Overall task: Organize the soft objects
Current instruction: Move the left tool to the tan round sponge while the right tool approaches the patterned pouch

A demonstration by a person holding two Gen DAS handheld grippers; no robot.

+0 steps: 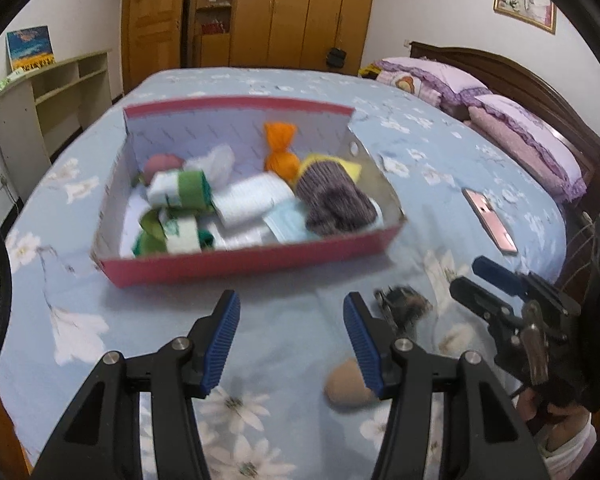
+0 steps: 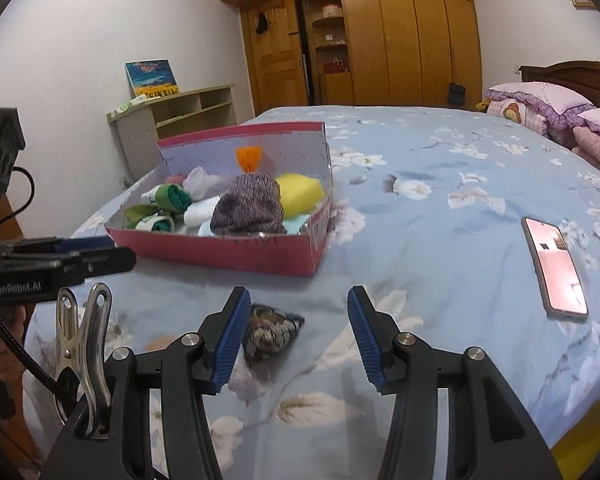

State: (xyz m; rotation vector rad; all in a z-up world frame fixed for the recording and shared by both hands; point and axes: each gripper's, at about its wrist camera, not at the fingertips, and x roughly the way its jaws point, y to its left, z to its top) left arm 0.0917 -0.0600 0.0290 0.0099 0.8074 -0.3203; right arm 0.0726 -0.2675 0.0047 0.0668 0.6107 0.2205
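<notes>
A pink cardboard box (image 1: 236,265) (image 2: 228,249) sits on the bed and holds several soft items: a purple knit hat (image 1: 334,198) (image 2: 250,206), an orange bundle (image 1: 280,152), a yellow sponge (image 2: 302,192), rolled green-and-white socks (image 1: 180,192) and white cloths. A dark patterned pouch (image 2: 270,330) (image 1: 402,304) lies on the bedspread just beside my right gripper's left finger. A beige egg-shaped sponge (image 1: 346,388) lies by my left gripper's right finger. My left gripper (image 1: 290,344) is open and empty. My right gripper (image 2: 296,336) is open and empty, and also shows in the left wrist view (image 1: 484,280).
A pink phone (image 2: 556,268) (image 1: 490,220) lies on the blue floral bedspread (image 2: 440,200) to the right. Purple pillows (image 1: 520,132) sit at the headboard. A shelf unit (image 2: 176,120) and a wooden wardrobe (image 2: 380,32) stand beyond the bed.
</notes>
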